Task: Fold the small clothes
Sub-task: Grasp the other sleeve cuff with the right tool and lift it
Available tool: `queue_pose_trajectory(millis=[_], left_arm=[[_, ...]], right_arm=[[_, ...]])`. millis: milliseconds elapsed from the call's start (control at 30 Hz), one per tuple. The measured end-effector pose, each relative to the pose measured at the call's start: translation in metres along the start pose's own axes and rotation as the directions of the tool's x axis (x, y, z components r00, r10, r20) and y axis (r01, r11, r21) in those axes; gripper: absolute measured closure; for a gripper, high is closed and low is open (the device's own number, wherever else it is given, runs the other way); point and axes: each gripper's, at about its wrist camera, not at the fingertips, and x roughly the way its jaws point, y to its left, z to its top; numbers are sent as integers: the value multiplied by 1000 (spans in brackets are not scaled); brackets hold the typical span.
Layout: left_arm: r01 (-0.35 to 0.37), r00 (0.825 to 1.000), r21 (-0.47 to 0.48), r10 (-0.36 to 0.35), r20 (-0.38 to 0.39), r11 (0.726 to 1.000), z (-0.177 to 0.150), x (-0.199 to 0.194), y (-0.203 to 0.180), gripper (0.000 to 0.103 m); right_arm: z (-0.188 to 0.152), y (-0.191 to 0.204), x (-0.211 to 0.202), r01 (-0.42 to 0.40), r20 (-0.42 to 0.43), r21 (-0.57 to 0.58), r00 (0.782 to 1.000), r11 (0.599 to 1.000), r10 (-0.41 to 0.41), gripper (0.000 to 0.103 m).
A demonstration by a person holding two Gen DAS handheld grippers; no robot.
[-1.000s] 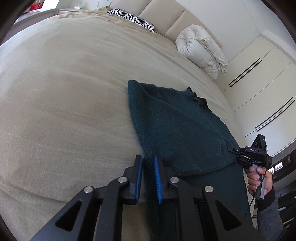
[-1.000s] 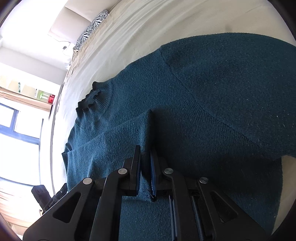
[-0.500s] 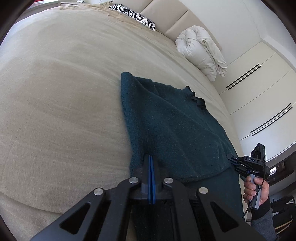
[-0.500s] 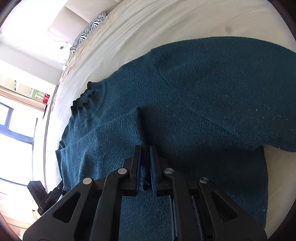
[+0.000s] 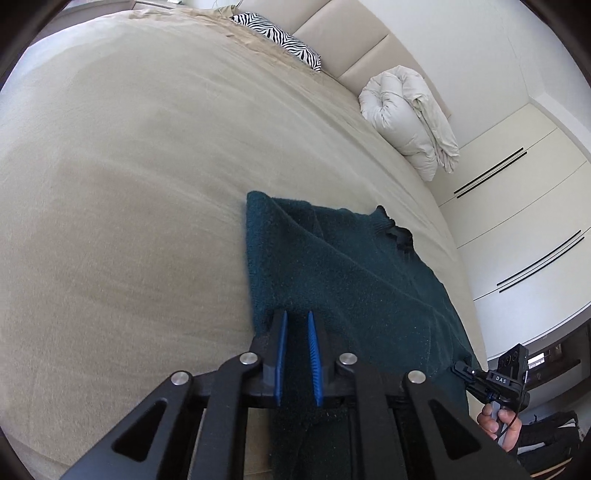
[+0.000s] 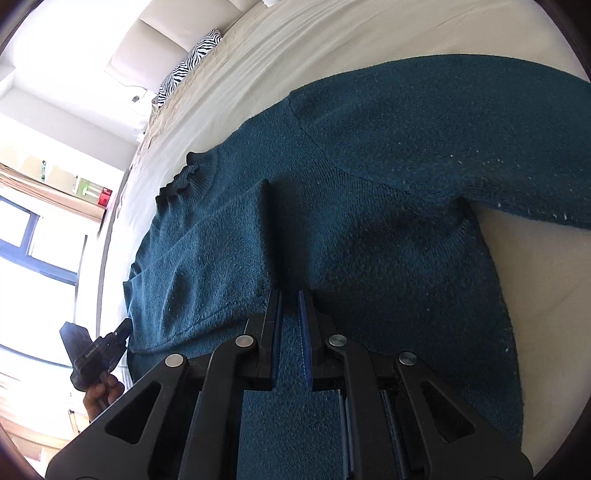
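Beige bed (image 5: 129, 184) under teal sweater (image 5: 351, 277), white wardrobe (image 5: 517, 221) beside.

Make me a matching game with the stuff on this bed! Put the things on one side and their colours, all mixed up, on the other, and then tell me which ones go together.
Things:
1. sweater
2. striped pillow
3. rolled-up duvet
4. bedspread

Colours:
A. black and white
B. beige
C. dark teal
D. off-white

Pairs: 1-C, 2-A, 3-D, 4-B
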Motion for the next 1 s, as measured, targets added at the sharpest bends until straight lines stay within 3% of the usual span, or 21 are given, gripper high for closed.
queue_pose_trajectory(millis=[100,200,267,300,400,533,667,800,900,967,1000], left_arm=[[-25,1000,-26,25,-12,999,4,7,6,73],[-62,998,31,63,-22,998,1,13,0,73],[-84,996,32,85,-19,996,-1,9,-3,73],[-88,996,17,88,-8,996,-1,3,-5,70],[-63,996,30,62,58,998,-9,-18,-22,59],[-29,997,116,20,79,993,-29,-33,-64,51],[26,997,135,-36,73,991,-52,-31,-95,40],[51,998,111,-55,35,992,-67,-15,-113,39],[67,998,96,-68,11,993,-71,-4,-122,39],[73,997,83,-73,-4,994,-73,2,-126,39],[78,997,75,-78,-12,994,-74,4,-125,39]], right_arm=[[-5,-9,-24,-34,44,15,998,999,33,93],[-7,-37,-64,-44,156,93,987,995,29,71],[-7,-61,-95,-38,241,151,971,988,1,37],[-8,-75,-110,-28,284,182,958,983,-26,36],[-11,-129,-150,-19,347,312,933,950,-95,36],[-29,-206,-191,-90,408,522,899,848,-156,36],[-40,-253,-216,-171,465,604,869,779,-169,39],[-32,-290,-222,-263,519,646,840,717,-159,40],[-21,-323,-231,-309,555,672,812,672,-181,53],[-11,-339,-235,-284,545,685,811,672,-213,71],[-4,-342,-236,-252,530,686,816,683,-231,74]])
